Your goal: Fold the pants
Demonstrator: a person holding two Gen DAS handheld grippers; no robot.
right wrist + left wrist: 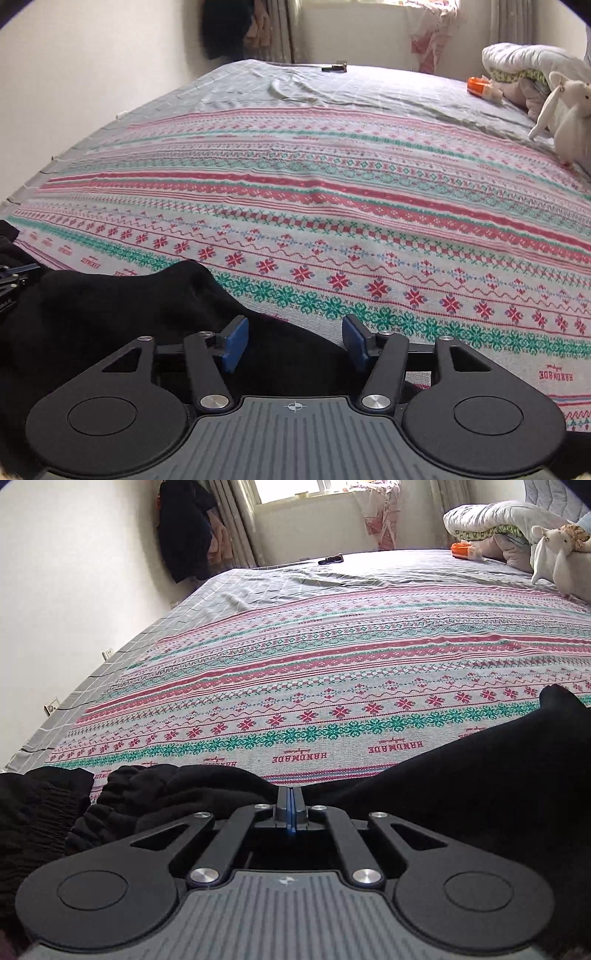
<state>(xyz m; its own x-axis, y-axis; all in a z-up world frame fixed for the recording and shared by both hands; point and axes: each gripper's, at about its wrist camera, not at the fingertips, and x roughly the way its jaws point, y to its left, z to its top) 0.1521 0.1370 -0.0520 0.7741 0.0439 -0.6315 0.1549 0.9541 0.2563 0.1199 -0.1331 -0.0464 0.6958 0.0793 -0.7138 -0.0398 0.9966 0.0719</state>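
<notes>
We have the black fabric pants point(461, 775) bunched on the patterned bed cover point(332, 672), running left to right before us. Our left gripper point(291, 801) is pinched closed at their edge; our right gripper point(291, 341) stands half-open over them.

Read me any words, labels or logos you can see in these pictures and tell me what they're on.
"HANDMADE": woven in red, upside down, repeated along the patterned blanket, seen again in the right wrist view.
Small script above each "HANDMADE": too small to read.
Small emblems on the gripper bodies: symbols, no text.
Nothing else is readable.
</notes>
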